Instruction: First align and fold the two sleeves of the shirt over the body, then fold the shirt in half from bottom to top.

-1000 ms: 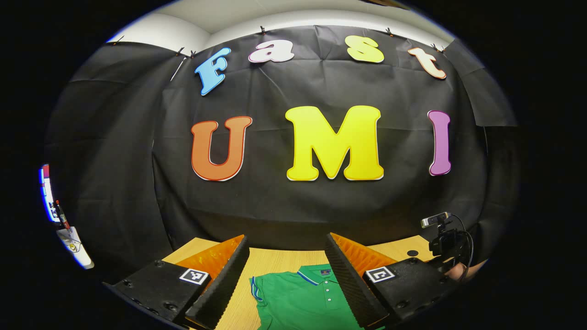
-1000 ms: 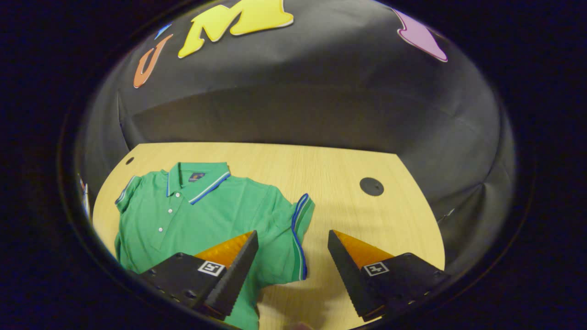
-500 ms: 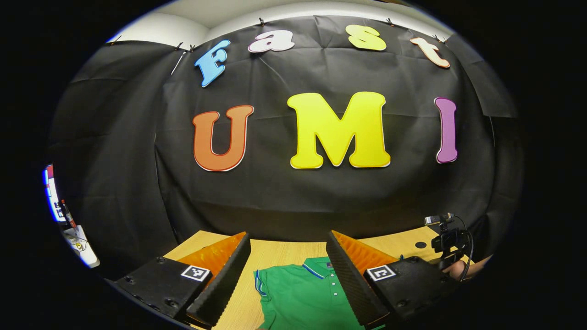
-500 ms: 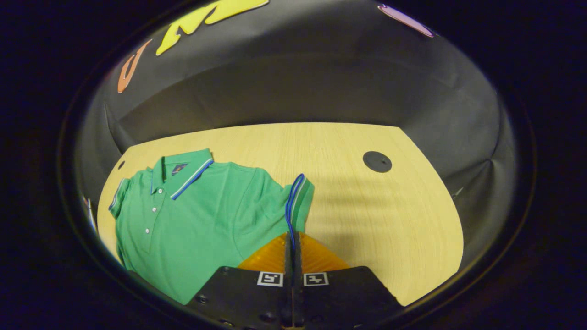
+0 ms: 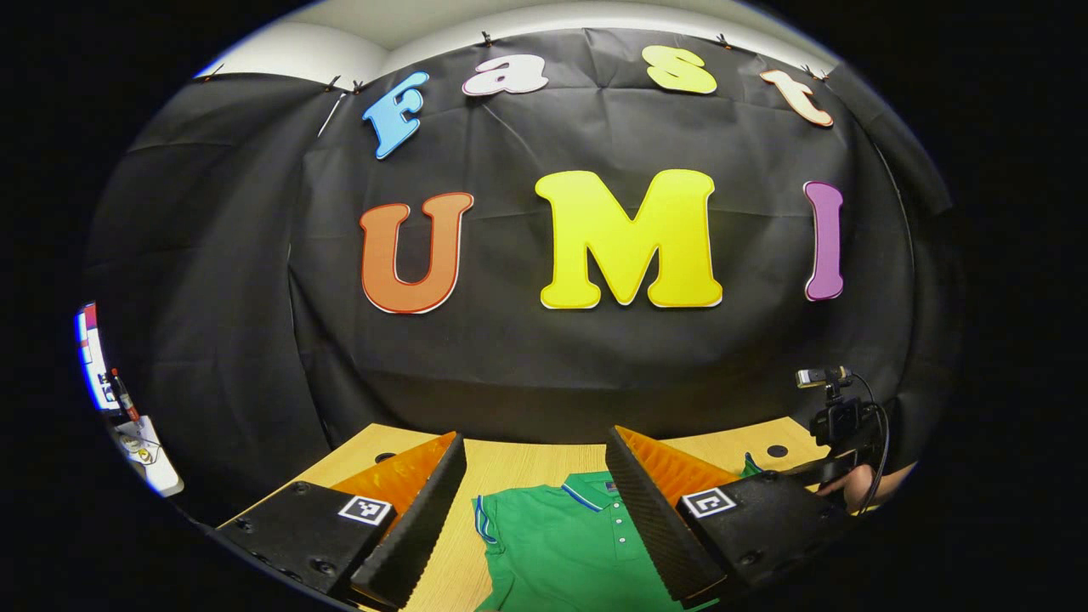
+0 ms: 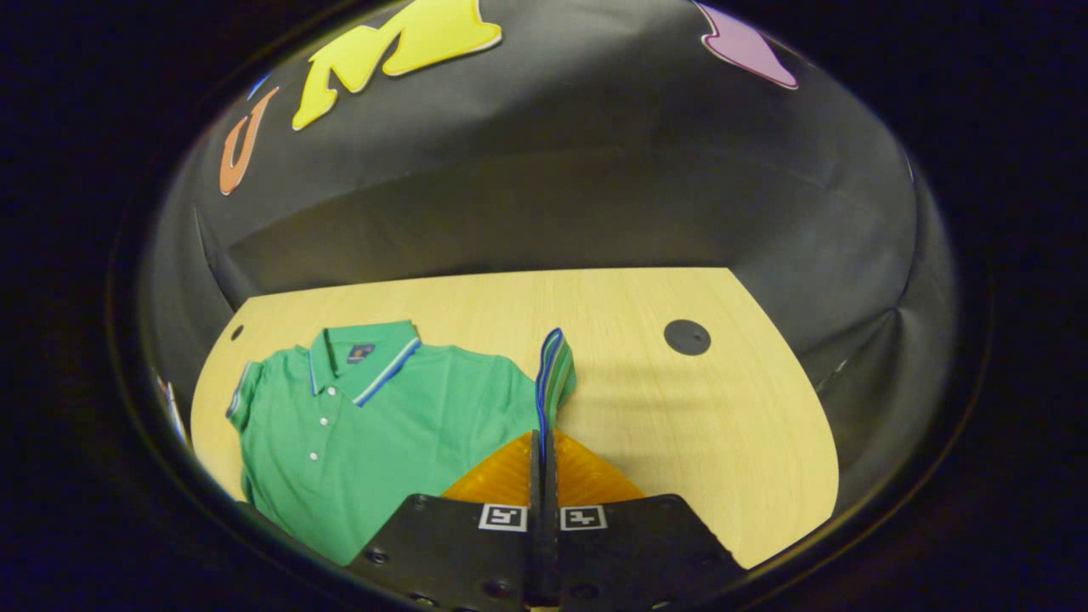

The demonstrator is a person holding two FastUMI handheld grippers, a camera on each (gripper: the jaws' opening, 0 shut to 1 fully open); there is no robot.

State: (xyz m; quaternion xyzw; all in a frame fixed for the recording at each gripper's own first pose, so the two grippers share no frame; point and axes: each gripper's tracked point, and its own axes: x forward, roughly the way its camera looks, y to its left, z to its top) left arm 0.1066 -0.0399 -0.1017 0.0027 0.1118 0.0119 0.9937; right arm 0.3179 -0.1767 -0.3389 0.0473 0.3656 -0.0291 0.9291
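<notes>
Your right tool (image 6: 541, 442) is pinched closed on the striped cuff of the shirt's sleeve (image 6: 552, 374), and that cuff stands up off the counter (image 6: 680, 408) just beside the shirt's shoulder. The green shirt (image 6: 374, 425) lies flat and face up on the counter, collar (image 6: 361, 357) toward the booth wall, buttons showing, with the other sleeve (image 6: 242, 399) spread out on the far side of the collar. Your left tool (image 5: 535, 510) hangs with its jaws wide apart above the shirt's collar end, gripping nothing. This is soft, light knit, so expect it to droop and drag the shoulder along rather than hinge cleanly; it looks neither slippery nor fragile. The banded cuff is the firmest part, so it is a sensible place to hold. I'd judge you are on the first sleeve fold: carry the cuff low across toward the button line, and take the other sleeve by its cuff band too.
</notes>
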